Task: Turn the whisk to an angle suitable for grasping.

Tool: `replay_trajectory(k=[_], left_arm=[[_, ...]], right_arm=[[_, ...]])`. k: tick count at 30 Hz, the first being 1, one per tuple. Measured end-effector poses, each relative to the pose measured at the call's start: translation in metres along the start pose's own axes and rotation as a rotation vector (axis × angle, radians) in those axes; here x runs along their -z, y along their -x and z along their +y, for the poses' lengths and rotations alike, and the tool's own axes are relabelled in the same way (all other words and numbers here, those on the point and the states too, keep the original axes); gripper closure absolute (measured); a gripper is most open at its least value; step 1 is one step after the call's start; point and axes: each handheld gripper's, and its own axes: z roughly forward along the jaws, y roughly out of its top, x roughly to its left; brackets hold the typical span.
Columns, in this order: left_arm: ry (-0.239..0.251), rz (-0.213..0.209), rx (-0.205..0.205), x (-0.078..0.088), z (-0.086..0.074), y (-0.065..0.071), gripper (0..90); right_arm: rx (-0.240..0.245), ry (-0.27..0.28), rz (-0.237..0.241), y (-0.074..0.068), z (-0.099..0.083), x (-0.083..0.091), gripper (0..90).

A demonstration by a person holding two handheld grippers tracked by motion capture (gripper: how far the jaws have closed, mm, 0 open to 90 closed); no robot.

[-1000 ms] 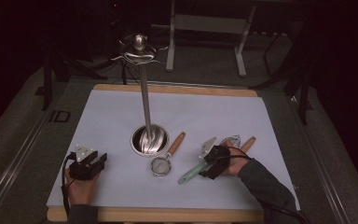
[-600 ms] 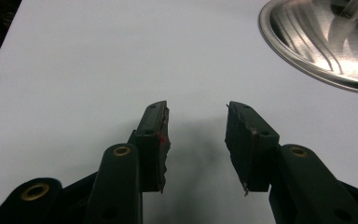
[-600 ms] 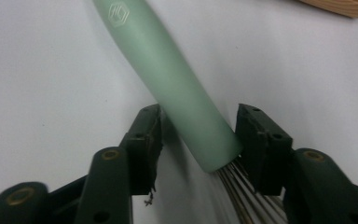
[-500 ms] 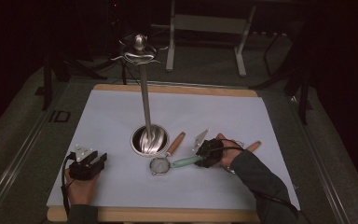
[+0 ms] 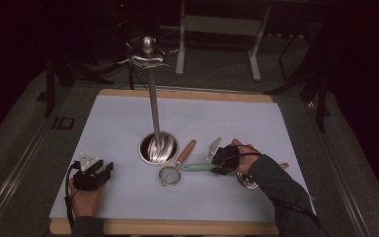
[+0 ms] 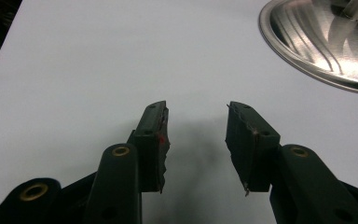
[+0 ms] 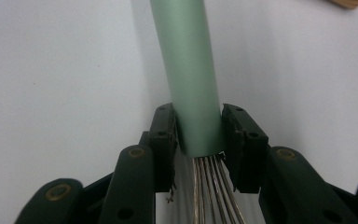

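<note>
Reaching in from the lower right of the high view, our right gripper has just closed its jaws on the whisk's green handle at centre frame; lower left, our left gripper rests with jaws apart.

a dim lab or test room: a desk under a plain white sheet sits on grey carpet, with metal stand legs in the dark behind, like a recording rig.
</note>
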Motion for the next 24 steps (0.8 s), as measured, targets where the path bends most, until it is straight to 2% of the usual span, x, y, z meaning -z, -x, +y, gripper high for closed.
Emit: replay_trajectory(k=[9,17,24], left_arm=[[0.0,0.002,-0.001,0.0,0.0,0.0,58.7],[0.003,0.005,0.001,0.0,0.0,0.0,58.7],[0.005,0.004,0.004,0.001,0.0,0.0,58.5]], right_arm=[[-0.01,0.054,-0.047,0.003,-0.005,0.017,68.3],[-0.009,0.092,-0.104,0.002,-0.001,0.031,69.3],[-0.018,0.137,-0.132,0.004,0.002,0.039,69.4]])
